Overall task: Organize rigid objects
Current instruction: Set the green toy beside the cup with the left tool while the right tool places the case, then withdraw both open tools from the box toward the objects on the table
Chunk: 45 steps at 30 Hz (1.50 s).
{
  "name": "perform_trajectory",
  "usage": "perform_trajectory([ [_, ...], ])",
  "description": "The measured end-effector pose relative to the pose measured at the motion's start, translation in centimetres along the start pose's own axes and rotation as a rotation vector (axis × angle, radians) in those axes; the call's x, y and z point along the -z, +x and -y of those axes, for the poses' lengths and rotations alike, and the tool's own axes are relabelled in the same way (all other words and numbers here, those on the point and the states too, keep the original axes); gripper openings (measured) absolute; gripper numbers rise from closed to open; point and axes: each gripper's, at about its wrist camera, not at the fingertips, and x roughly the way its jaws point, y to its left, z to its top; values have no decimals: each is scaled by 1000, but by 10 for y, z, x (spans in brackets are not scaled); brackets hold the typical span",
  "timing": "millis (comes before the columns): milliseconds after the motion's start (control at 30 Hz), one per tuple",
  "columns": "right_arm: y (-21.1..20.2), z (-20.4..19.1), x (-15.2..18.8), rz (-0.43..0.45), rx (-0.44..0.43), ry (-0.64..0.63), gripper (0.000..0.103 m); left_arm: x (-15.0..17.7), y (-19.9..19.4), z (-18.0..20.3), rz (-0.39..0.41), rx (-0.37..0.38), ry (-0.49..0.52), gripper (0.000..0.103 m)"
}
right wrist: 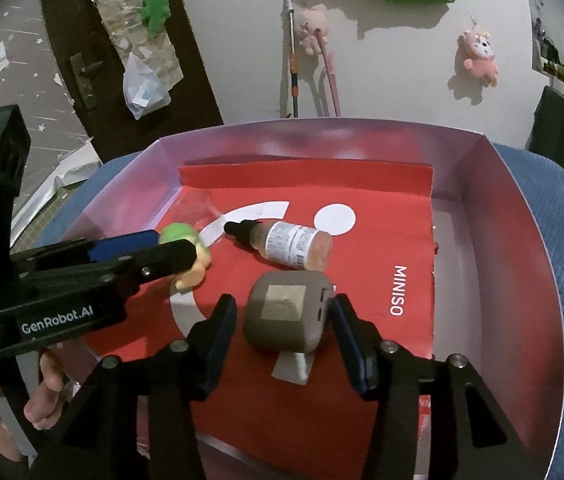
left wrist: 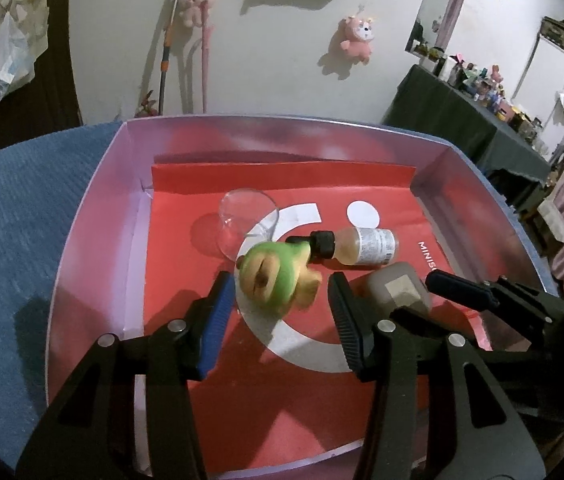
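- "MINISO" is read in white letters on the red sheet [right wrist: 362, 360] lining the box [right wrist: 522, 248], at the right of centre in the right wrist view, the word running top to bottom.
- "GenRobot.AI" is printed on the left gripper [right wrist: 186, 248], seen at the left of that view.
- A dropper bottle [right wrist: 282, 246] lies on its side near the frame's centre; its long axis runs from upper left to lower right, black cap toward the upper left. Its white label carries print too small to read.
- The green toy [left wrist: 276, 274] sits between the left gripper [left wrist: 282, 300] fingers; the pads stand clear of it, the toy slightly blurred.
- The grey rounded device [right wrist: 286, 316], a pale square patch on top, lies between the right gripper [right wrist: 284, 316] fingers; a gap shows on the left side, so the jaws are apart and nothing is clamped.
- A clear glass [left wrist: 242, 220] lies tipped at the toy's upper left.
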Motion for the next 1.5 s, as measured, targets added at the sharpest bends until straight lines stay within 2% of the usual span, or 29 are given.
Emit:
perform_trajectory([
  [67, -1, -1, 0, 4, -1, -3, 57, 0, -3, 0, 10, -3, 3, 50],
  [167, -4, -2, 1, 11, -1, -5, 58, 1, -8, -2, 28, 4, -4, 76],
  [233, -4, -4, 1, 14, -3, -4, 63, 2, -11, -4, 38, 9, -14, 77],
  [433, -13, -8, 6, 30, -11, -5, 66, 3, -18, -2, 52, 10, -11, 78],
  [533, -21, -8, 10, 44, -21, -7, 75, 6, -23, 1, 67, -9, 4, 78],
  [567, -25, -9, 11, 52, -24, -8, 76, 7, -25, 3, 74, -15, 10, 79],
  [667, -34, -11, 15, 68, -34, -11, 77, 9, -31, 6, 91, -22, 16, 92],
  [700, -37, -11, 16, 73, -38, -12, 80, 10, -33, 6, 98, -22, 17, 94],
  [733, -40, -11, 17, 78, -39, -13, 84, 11, -35, 6, 104, -23, 17, 94],
  [867, -52, -15, 22, 105, -41, -26, 89, 13, -44, 5, 123, -25, 17, 94],
  [1000, -61, -16, 26, 126, -46, -34, 98, 16, -51, 7, 137, -26, 19, 95],
  [1100, -68, -18, 30, 140, -50, -42, 99, 18, -58, 9, 153, -32, 22, 103],
  [1167, -72, -20, 33, 150, -54, -45, 103, 19, -64, 12, 172, -40, 27, 103],
  [1500, -98, -29, 48, 210, -55, -77, 103, 31, -85, 15, 238, -44, 36, 103],
])
